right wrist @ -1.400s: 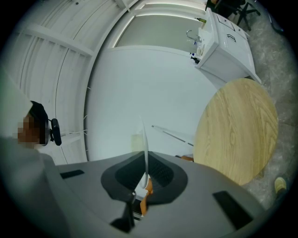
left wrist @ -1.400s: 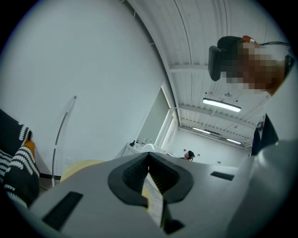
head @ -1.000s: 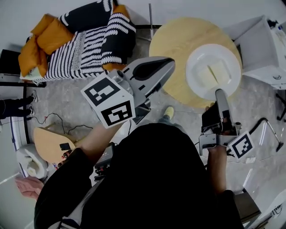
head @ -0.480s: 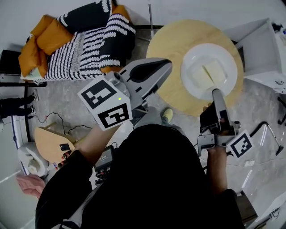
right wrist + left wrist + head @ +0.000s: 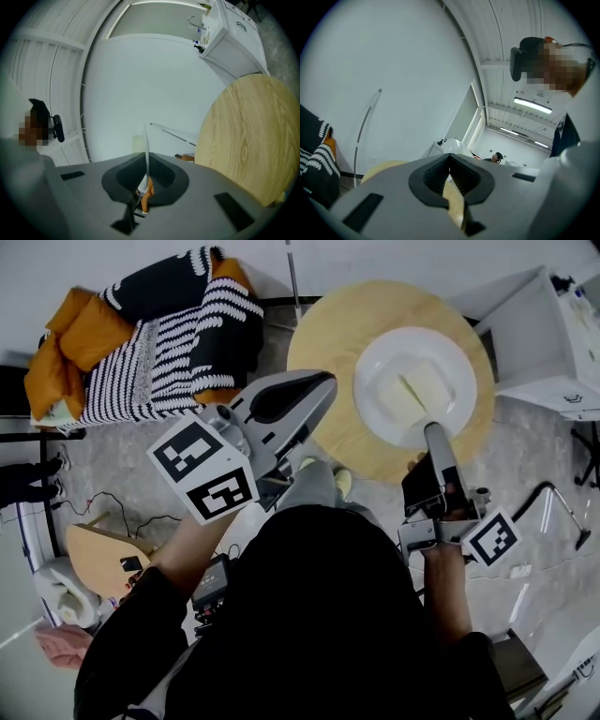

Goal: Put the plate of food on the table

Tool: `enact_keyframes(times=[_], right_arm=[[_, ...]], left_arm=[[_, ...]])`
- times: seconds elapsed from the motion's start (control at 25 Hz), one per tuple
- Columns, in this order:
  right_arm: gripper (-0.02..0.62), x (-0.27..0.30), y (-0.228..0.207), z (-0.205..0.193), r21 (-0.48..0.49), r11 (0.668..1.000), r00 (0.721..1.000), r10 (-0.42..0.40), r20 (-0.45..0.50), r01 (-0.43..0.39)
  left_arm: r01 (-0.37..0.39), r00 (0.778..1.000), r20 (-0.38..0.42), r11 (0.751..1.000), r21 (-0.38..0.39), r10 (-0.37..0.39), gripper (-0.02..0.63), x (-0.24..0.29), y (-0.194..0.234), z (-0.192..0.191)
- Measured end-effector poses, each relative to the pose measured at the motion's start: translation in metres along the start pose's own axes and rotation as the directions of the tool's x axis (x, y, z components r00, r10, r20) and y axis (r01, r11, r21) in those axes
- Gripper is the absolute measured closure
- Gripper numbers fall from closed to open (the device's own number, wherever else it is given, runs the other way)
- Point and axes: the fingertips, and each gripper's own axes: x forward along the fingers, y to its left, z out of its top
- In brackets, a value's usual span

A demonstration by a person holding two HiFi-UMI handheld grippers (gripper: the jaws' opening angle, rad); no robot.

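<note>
A white plate (image 5: 375,360) carrying two pale slabs of food (image 5: 413,390) sits over the near right part of the round wooden table (image 5: 323,329); I cannot tell whether it rests on the wood. My right gripper (image 5: 432,430) is shut on the plate's near rim. In the right gripper view that rim (image 5: 146,140) stands edge-on between the jaws of the right gripper (image 5: 146,163), with the table (image 5: 243,140) to the right. My left gripper (image 5: 326,382) hovers shut and empty at the table's near left edge; in its own view, the left gripper (image 5: 450,158) holds nothing.
A sofa with a striped blanket and orange cushions (image 5: 141,343) stands to the left of the table. A white cabinet (image 5: 548,334) is close on the right. A small wooden stool (image 5: 98,554) and cables lie on the floor at lower left, near another person's hand (image 5: 56,643).
Both grippers moved a little farther away from me, and the plate now lies slightly more toward the table's middle. In the last half second almost nothing moved.
</note>
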Motion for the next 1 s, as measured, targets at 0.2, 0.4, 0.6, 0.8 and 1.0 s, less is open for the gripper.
enact_keyframes(times=[0.2, 0.4, 0.6, 0.8, 1.0], right_arm=[[0.578, -0.002, -0.001, 0.0, -0.004, 1.0, 1.0, -0.014, 0.009, 0.014], [0.578, -0.003, -0.004, 0.001, 0.006, 0.999, 0.999, -0.036, 0.03, 0.036], [0.578, -0.005, -0.007, -0.005, 0.02, 0.997, 0.996, -0.076, 0.043, 0.075], [0.578, -0.007, -0.015, -0.005, 0.04, 0.994, 0.993, -0.108, 0.051, 0.106], [0.578, -0.012, -0.027, -0.005, 0.064, 0.988, 0.988, -0.145, 0.058, 0.141]], left_arm=[[0.014, 1.0, -0.005, 1.0, -0.002, -0.014, 0.598, 0.001, 0.0, 0.001], [0.027, 0.999, -0.023, 0.999, -0.021, -0.027, 0.598, 0.003, 0.002, -0.003], [0.04, 0.998, -0.047, 0.998, -0.043, -0.042, 0.599, 0.001, 0.007, -0.006], [0.036, 0.997, -0.063, 0.996, -0.076, -0.04, 0.598, 0.006, 0.012, -0.013], [0.029, 0.995, -0.089, 0.994, -0.11, -0.039, 0.598, 0.014, 0.016, -0.027]])
